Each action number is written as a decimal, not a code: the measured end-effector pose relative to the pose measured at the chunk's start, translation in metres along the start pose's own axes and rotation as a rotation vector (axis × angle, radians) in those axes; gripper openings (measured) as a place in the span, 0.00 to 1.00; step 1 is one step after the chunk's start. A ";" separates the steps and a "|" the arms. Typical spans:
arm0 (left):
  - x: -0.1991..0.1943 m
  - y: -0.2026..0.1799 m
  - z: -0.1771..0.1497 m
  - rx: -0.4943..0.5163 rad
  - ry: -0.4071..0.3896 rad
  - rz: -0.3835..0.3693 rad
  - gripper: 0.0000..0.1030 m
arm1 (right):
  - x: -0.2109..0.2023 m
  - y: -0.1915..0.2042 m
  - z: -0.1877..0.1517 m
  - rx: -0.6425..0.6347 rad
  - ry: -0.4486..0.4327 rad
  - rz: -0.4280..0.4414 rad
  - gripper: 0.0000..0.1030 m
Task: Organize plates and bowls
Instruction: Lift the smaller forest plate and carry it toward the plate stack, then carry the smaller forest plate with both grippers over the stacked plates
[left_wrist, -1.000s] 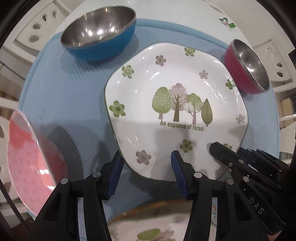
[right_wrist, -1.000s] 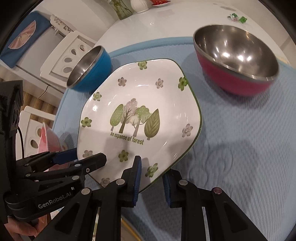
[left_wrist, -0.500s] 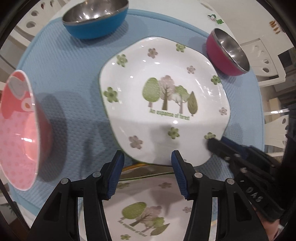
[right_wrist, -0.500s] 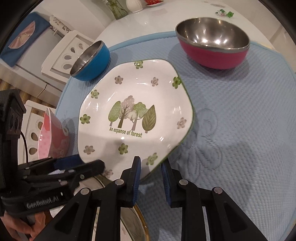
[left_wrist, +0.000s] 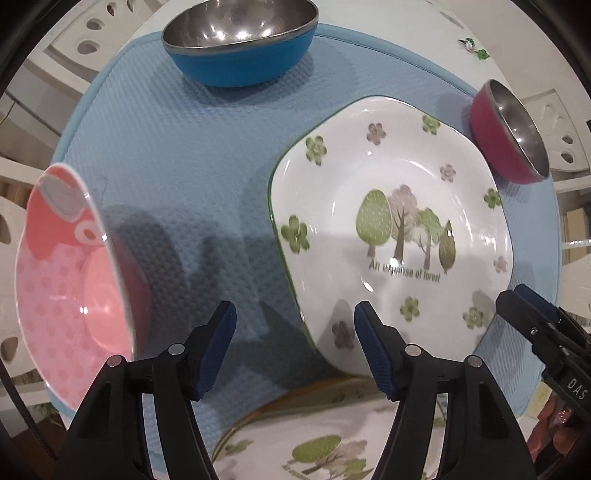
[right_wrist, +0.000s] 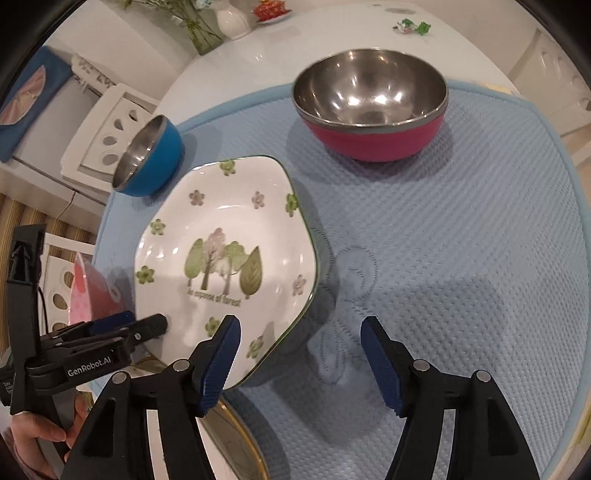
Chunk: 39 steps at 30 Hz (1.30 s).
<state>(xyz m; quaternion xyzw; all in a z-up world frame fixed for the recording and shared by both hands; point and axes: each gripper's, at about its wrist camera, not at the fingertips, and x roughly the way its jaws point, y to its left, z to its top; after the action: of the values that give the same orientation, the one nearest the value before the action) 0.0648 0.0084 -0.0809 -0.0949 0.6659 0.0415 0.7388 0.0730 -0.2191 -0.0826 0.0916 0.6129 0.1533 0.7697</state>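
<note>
A white forest-print plate (left_wrist: 391, 236) (right_wrist: 225, 266) lies on the blue mat, its near edge resting over a second, gold-rimmed forest plate (left_wrist: 332, 439) (right_wrist: 236, 432). A pink dotted bowl (left_wrist: 70, 280) (right_wrist: 86, 295) stands at the left. A blue steel bowl (left_wrist: 240, 40) (right_wrist: 147, 158) and a magenta steel bowl (left_wrist: 509, 133) (right_wrist: 369, 110) stand farther back. My left gripper (left_wrist: 291, 350) is open and empty, just left of the white plate's near edge. My right gripper (right_wrist: 301, 362) is open and empty, its left finger over the plate's near right corner.
The blue quilted mat (right_wrist: 461, 240) covers a white round table (right_wrist: 295, 48). White chairs (right_wrist: 107, 133) stand around it. A vase and small items (right_wrist: 229, 18) sit at the far edge. The right gripper body (left_wrist: 546, 343) shows at the left view's lower right.
My right gripper has opened and let go of the white plate, which now lies lower on the mat. My left gripper has shifted left and the plate sits to its right.
</note>
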 end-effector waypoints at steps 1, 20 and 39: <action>0.002 -0.003 0.005 -0.003 0.000 0.001 0.63 | 0.002 -0.001 0.002 -0.003 0.004 -0.003 0.64; 0.034 -0.028 0.075 -0.039 -0.067 -0.029 0.69 | 0.035 -0.001 0.023 -0.086 -0.003 -0.007 0.70; 0.045 -0.050 0.080 0.040 -0.104 -0.059 0.70 | 0.044 0.029 0.025 -0.134 0.031 0.082 0.43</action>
<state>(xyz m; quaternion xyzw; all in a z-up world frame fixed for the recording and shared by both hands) 0.1568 -0.0278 -0.1136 -0.0971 0.6241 0.0113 0.7752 0.1025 -0.1756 -0.1075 0.0623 0.6088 0.2268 0.7577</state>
